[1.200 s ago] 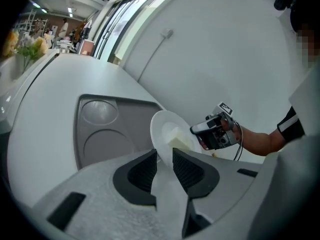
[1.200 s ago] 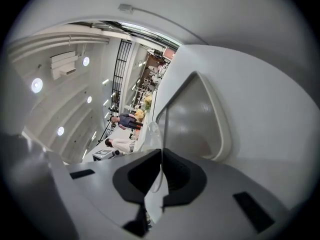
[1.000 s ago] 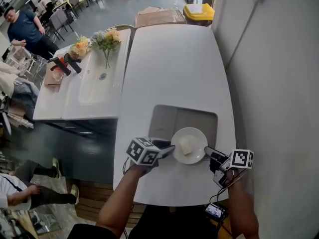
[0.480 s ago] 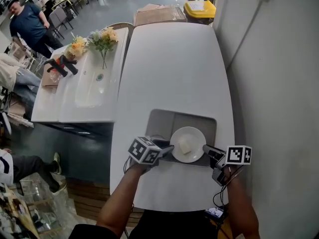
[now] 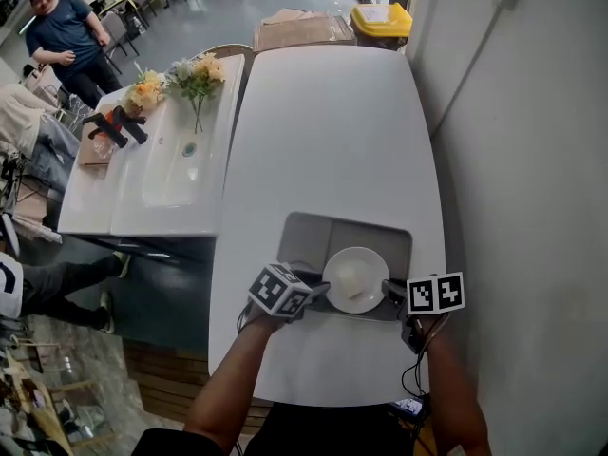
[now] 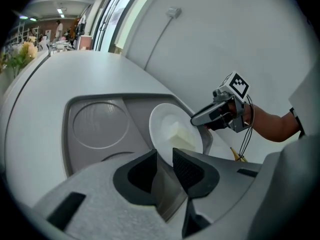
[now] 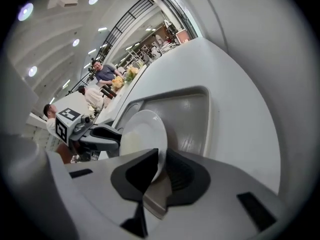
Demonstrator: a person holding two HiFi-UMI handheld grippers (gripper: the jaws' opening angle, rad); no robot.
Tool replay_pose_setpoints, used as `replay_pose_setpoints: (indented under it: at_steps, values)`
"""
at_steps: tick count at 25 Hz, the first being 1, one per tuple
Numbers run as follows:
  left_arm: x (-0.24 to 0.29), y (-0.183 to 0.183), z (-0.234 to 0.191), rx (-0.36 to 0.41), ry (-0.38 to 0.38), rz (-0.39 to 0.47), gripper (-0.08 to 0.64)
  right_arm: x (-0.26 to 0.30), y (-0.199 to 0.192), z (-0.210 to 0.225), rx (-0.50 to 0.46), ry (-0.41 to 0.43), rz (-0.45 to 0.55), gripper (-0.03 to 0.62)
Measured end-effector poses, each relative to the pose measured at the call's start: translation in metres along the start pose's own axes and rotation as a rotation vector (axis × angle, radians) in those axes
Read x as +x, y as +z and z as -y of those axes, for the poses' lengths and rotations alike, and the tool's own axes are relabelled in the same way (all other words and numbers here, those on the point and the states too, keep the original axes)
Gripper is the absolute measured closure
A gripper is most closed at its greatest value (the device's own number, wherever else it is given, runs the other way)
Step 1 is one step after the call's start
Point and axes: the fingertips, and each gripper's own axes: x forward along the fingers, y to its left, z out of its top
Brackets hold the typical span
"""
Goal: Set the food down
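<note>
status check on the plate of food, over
Left claw clamped on plate rim; right claw opening, rim between its jaws. Plate with pale food block sits on grey tray. No obstruction seen.

The head view looks steeply down from the near end of the white table [image 5: 332,131], while both gripper views, low and close, face each other across the shared plate [image 5: 355,278].

Pale food [image 5: 352,275] unidentifiable, plate [image 5: 369,294] rim hidden by jaws, person [image 5: 57,283] cut off
</note>
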Motion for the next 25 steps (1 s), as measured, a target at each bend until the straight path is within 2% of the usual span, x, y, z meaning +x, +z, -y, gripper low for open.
replay_pose_setpoints:
  at_steps: [10, 12, 14, 15, 17, 19, 20, 22, 25]
  values:
    - [0.003, -0.003, 0.002, 0.136, 0.125, -0.077, 0.466, 0.001, -0.001, 0.005, -0.222, -0.178, -0.036, 0.509]
    - [-0.002, -0.005, -0.001, 0.144, 0.158, -0.063, 0.466, -0.006, 0.002, 0.009, -0.229, -0.201, -0.004, 0.508]
    - [-0.012, -0.006, -0.006, 0.132, 0.197, -0.012, 0.466, -0.019, 0.009, 0.012, -0.209, -0.18, 0.086, 0.508]
    - [-0.02, -0.006, -0.008, 0.118, 0.211, 0.043, 0.466, -0.029, 0.014, 0.009, -0.188, -0.127, 0.163, 0.512]
    - [-0.041, -0.003, -0.006, 0.076, 0.215, 0.215, 0.468, -0.058, 0.023, -0.013, -0.146, 0.077, 0.36, 0.565]
    - [-0.066, -0.005, 0.009, 0.04, 0.174, 0.417, 0.496, -0.092, 0.02, -0.045, -0.134, 0.305, 0.527, 0.576]
    - [-0.076, -0.009, 0.021, 0.034, 0.144, 0.499, 0.518, -0.105, 0.011, -0.062, -0.155, 0.385, 0.574, 0.582]
    - [-0.09, -0.024, 0.053, 0.051, 0.085, 0.599, 0.534, -0.124, -0.015, -0.092, -0.237, 0.481, 0.612, 0.586]
    - [-0.1, -0.048, 0.109, 0.088, 0.017, 0.665, 0.543, -0.141, -0.06, -0.13, -0.35, 0.541, 0.643, 0.588]
